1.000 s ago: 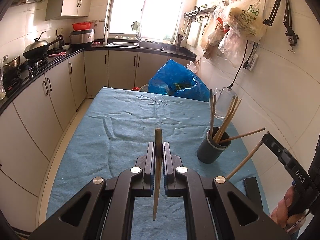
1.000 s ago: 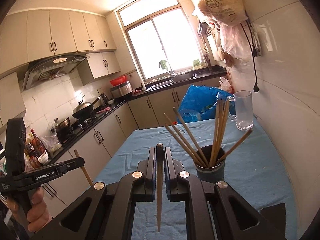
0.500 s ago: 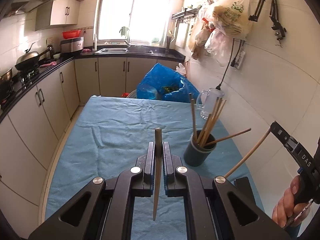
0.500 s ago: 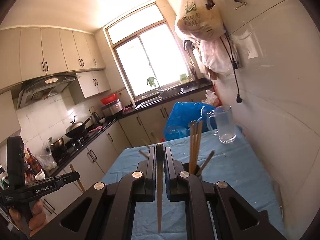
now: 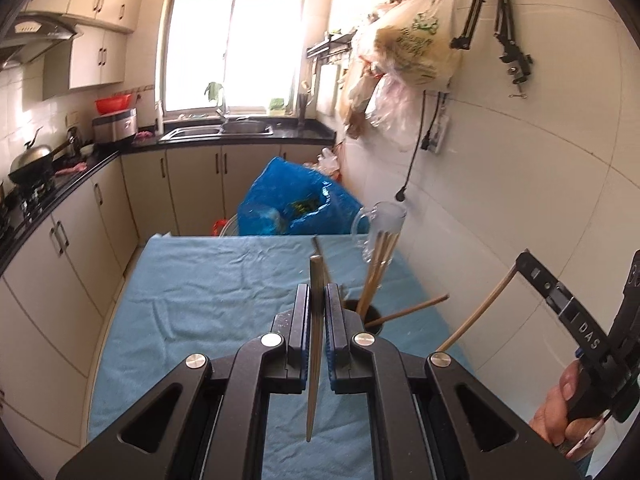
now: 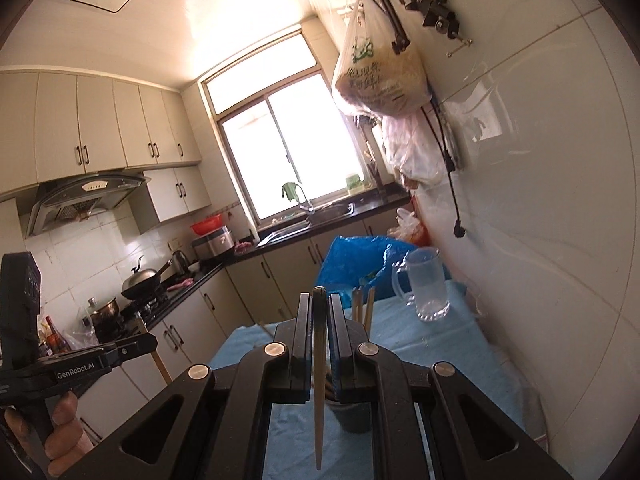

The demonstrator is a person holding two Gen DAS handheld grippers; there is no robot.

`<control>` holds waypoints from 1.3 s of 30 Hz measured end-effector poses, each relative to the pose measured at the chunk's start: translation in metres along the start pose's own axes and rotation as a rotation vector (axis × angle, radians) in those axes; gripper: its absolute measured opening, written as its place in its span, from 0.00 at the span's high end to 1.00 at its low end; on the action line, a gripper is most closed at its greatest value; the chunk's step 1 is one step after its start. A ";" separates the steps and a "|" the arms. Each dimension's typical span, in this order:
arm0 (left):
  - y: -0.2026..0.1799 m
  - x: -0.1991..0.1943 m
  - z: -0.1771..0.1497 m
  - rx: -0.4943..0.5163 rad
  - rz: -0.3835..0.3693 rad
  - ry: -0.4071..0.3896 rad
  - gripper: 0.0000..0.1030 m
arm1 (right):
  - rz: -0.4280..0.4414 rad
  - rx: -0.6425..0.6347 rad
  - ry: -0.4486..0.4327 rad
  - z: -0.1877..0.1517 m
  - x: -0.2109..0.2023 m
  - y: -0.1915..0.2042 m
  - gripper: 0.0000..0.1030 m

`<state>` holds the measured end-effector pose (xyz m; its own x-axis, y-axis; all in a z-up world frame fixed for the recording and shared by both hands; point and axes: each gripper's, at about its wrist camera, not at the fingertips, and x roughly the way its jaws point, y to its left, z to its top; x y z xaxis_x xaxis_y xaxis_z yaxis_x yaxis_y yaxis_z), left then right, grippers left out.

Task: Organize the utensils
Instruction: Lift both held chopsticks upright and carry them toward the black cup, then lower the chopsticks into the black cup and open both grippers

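The right gripper [image 5: 520, 264], seen right of the dark cup [image 5: 366, 316], bears "DAS" on its arm. The left gripper [image 6: 150, 342] carries "GenRobot.AI". Print on the hanging bag [image 6: 378, 84] is unreadable.

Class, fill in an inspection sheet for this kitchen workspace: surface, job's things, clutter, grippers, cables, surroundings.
Surface: table under a creased blue cloth.
Job's things: dark cup holding several chopsticks.
Clutter: glass mug; blue bag behind the table.
Grippers: left gripper shut on one chopstick; right gripper shut on another chopstick.
Cables: black cord hanging on the wall.
Surroundings: window, sink, wok.
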<state>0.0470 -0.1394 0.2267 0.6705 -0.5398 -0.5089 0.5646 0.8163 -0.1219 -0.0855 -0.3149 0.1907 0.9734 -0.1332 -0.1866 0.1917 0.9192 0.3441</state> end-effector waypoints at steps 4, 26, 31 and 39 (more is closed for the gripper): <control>-0.016 0.006 0.017 0.018 -0.013 -0.014 0.94 | -0.006 0.000 -0.012 0.009 0.001 -0.004 0.92; -0.045 0.104 0.074 -0.021 -0.011 -0.052 0.94 | -0.066 -0.028 -0.054 0.051 0.080 -0.015 0.92; -0.039 0.128 0.066 -0.022 0.010 -0.046 0.94 | -0.091 -0.022 0.010 0.039 0.113 -0.028 0.92; -0.029 0.138 0.070 -0.036 0.003 -0.061 0.94 | -0.104 -0.033 0.073 0.023 0.140 -0.032 0.92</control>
<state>0.1571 -0.2519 0.2195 0.7009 -0.5477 -0.4570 0.5455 0.8243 -0.1514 0.0478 -0.3719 0.1748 0.9365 -0.2026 -0.2863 0.2860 0.9136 0.2889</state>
